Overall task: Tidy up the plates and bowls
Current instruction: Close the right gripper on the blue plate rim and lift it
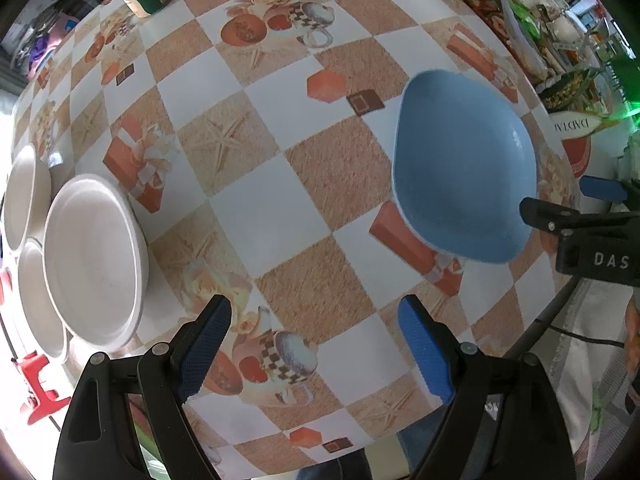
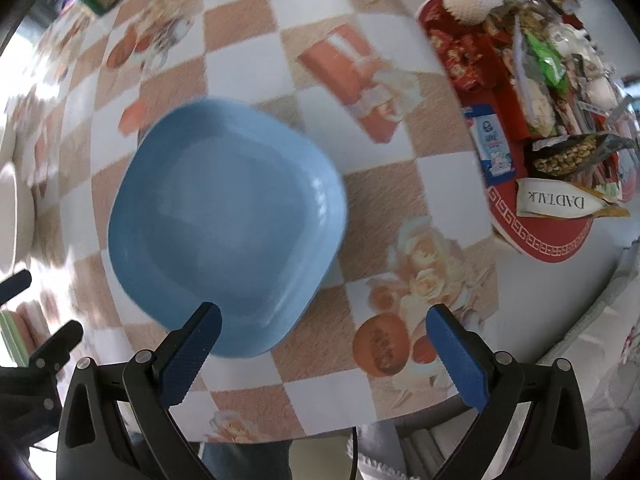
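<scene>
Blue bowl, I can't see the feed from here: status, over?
Left gripper open, empty. Right gripper open, at the near rim of the blue bowl, not gripping. White plates stacked far left. Nothing between.

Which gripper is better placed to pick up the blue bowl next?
Probably the right gripper: it is open with the blue bowl just ahead of its fingertips. The left gripper is open over bare tablecloth, nearer the white plates.

I see a blue, rounded-square bowl (image 2: 226, 224) sitting upright and empty on the checkered tablecloth, near the table's front edge. Well apart from it, at the table's left side, three white round plates (image 1: 94, 260) lie flat, their rims overlapping, the nearest-to-centre one lying on top.
</scene>
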